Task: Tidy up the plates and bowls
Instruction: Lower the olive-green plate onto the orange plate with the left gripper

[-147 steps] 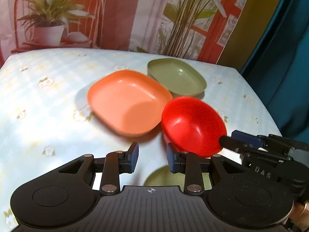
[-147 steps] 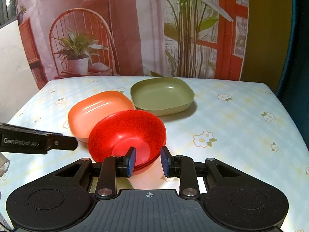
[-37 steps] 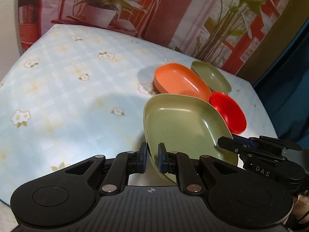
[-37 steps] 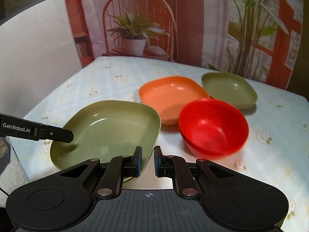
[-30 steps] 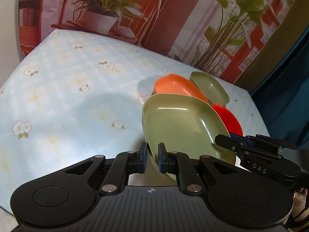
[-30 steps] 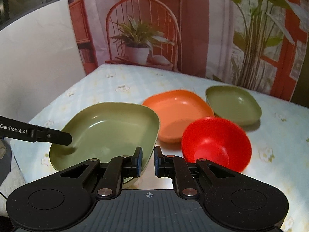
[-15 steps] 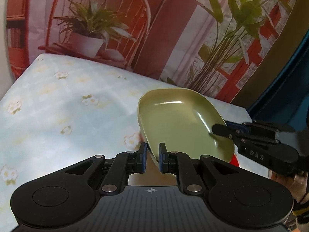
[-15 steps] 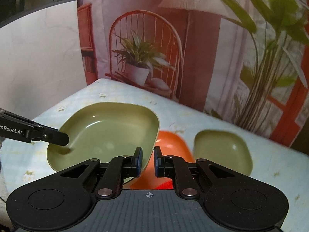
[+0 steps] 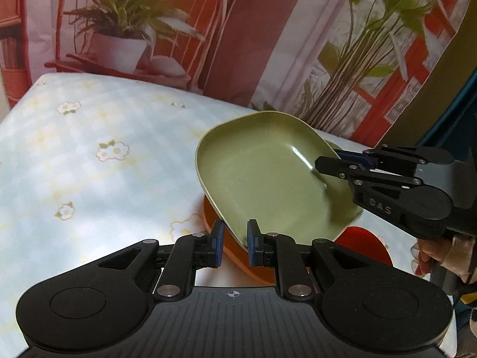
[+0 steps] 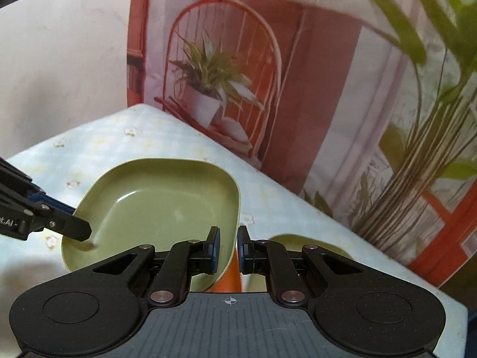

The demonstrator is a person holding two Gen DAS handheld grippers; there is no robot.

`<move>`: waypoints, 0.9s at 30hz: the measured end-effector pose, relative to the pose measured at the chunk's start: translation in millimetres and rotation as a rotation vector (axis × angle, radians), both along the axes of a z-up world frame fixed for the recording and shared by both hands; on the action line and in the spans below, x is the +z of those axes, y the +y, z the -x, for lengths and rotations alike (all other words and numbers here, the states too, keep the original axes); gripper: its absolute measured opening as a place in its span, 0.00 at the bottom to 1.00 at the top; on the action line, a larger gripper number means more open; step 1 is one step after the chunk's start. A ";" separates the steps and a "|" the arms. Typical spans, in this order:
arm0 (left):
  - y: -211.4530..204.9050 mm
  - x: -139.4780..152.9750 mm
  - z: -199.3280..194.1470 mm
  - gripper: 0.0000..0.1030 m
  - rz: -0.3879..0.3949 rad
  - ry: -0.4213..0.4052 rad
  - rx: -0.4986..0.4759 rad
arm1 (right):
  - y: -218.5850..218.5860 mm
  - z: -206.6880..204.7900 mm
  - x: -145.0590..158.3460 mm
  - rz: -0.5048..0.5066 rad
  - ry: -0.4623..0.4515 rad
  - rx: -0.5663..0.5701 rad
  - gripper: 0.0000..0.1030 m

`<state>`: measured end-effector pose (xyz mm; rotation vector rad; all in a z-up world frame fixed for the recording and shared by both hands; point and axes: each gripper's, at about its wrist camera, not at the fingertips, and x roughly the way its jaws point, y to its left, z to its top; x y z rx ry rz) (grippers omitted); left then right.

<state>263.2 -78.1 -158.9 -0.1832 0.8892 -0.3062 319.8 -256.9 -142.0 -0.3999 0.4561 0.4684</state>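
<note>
The green plate (image 9: 268, 176), pinched by both grippers, now hangs lifted and tilted over the orange plate (image 9: 235, 256), hiding most of it; earlier it sat low near the table's front edge.

— Where's the left gripper (image 9: 235, 240)?
— Low and level, jaws pinched on the green plate (image 9: 268, 176).
— And the right gripper (image 10: 229, 246)?
— Opposite it, also clamped on that plate's rim, held by a bare hand (image 9: 424, 258).
</note>
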 end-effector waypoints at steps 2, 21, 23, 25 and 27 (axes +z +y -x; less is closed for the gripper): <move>-4.2 -1.5 -2.2 0.18 -0.004 0.007 -0.008 | -3.3 -8.8 -4.5 -0.002 0.019 -0.011 0.11; -16.6 -17.9 -4.9 0.18 0.000 0.105 0.005 | -6.7 -25.9 -28.8 0.015 0.102 -0.046 0.11; -15.0 -19.4 -4.7 0.18 0.001 0.107 0.010 | -5.0 -26.1 -30.4 0.024 0.104 -0.046 0.11; -14.0 -20.7 -4.6 0.18 0.001 0.109 0.015 | -2.8 -26.0 -31.9 0.034 0.102 -0.047 0.11; -14.6 -22.4 -4.8 0.18 -0.005 0.109 0.016 | -1.2 -26.5 -33.4 0.041 0.101 -0.049 0.11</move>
